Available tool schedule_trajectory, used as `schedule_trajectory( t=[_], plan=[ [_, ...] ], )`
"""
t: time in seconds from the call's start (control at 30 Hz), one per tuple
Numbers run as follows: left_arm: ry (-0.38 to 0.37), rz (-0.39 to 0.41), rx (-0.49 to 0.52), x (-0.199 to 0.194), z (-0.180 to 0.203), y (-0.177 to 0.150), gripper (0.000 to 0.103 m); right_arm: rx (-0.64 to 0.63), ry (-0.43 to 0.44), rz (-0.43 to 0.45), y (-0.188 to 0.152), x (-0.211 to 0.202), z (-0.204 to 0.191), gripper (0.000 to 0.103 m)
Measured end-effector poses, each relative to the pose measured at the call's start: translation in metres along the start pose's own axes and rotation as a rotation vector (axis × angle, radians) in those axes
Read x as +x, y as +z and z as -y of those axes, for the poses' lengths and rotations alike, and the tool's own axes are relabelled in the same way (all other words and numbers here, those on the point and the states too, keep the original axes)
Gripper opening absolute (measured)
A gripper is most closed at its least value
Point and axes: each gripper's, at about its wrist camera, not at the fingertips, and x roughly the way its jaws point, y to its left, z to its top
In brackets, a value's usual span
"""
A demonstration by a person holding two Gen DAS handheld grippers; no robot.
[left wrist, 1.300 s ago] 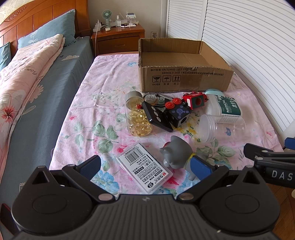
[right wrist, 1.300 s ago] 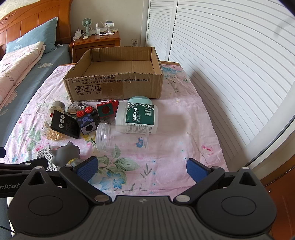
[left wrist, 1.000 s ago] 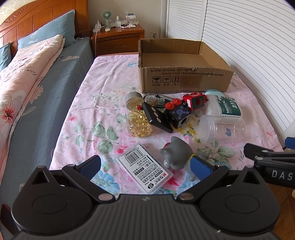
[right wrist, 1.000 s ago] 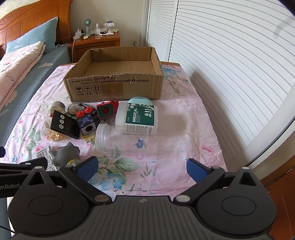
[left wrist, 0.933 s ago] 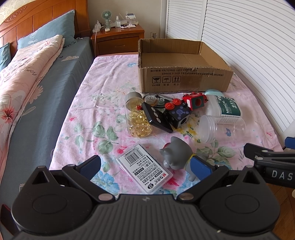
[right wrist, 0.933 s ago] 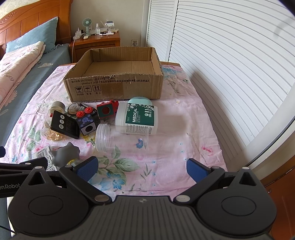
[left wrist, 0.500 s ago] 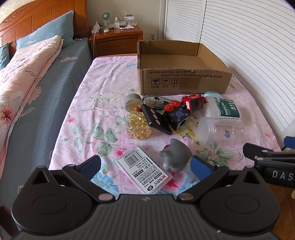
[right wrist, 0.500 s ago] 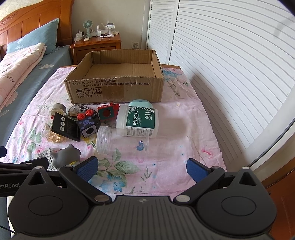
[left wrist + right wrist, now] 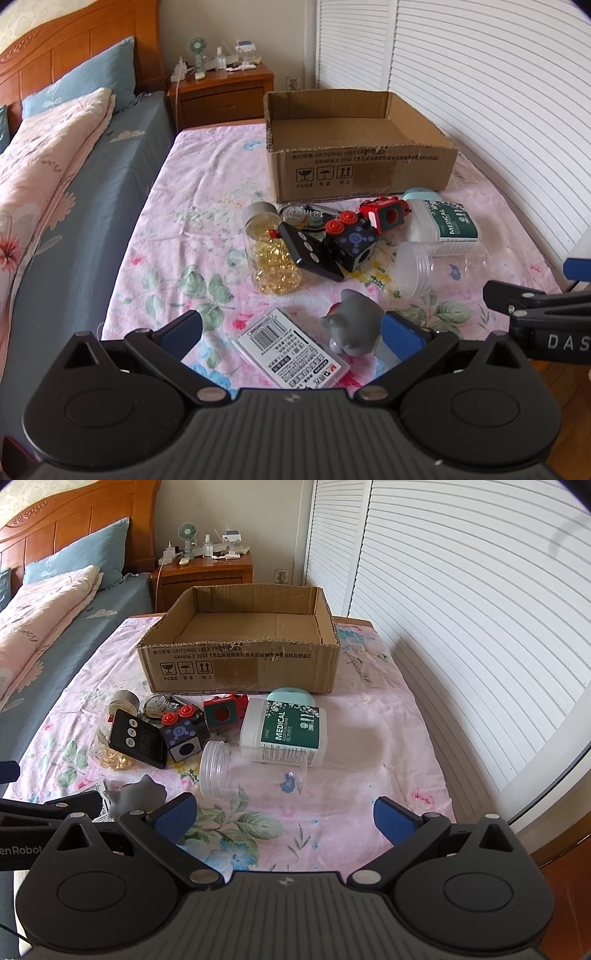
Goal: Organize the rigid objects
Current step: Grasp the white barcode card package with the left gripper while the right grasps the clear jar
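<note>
An empty cardboard box point(image 9: 360, 155) point(image 9: 240, 642) stands on the pink floral sheet. In front of it lies a cluster: a jar of yellow capsules point(image 9: 271, 258), a black remote point(image 9: 308, 251) point(image 9: 138, 736), a black cube toy with red knobs point(image 9: 351, 242) point(image 9: 183, 731), a red cube toy point(image 9: 384, 214) point(image 9: 225, 710), a white MEDICAL tub point(image 9: 439, 221) point(image 9: 284, 731) and a clear empty jar point(image 9: 439, 266) point(image 9: 251, 770) on its side. My left gripper point(image 9: 291, 330) is open over a white barcode case point(image 9: 291, 350), beside a grey figurine point(image 9: 352, 326) point(image 9: 135, 795). My right gripper point(image 9: 282, 818) is open over bare sheet.
A bed with blue sheet and pink quilt point(image 9: 44, 155) runs along the left. A wooden nightstand point(image 9: 221, 88) with a small fan stands behind the box. White louvred doors point(image 9: 461, 590) line the right side. The sheet's right edge drops to wooden floor point(image 9: 561, 849).
Both grippers have risen and pushed slightly forward, so the box interior shows more. Neither has closed. The objects have not moved.
</note>
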Motion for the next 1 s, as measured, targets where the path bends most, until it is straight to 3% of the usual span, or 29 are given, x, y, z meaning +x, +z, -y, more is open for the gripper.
schedule_trajectory(
  t=[0.6,0.8,1.0],
  plan=[
    [-0.145,-0.007,0.175,0.022,-0.012,-0.013,0.102,-0.087,0.099,0.063,0.006,0.032,-0.004,0.103],
    [-0.211,-0.013,0.191,0.028,-0.027,-0.020,0.102,-0.165,0.080,0.069,0.012,0.054,-0.023,0.103],
    [-0.220,-0.036,0.187,0.037,-0.035,-0.023,0.102,-0.227,0.073,0.060,0.010,0.075,-0.041,0.103]
  ],
)
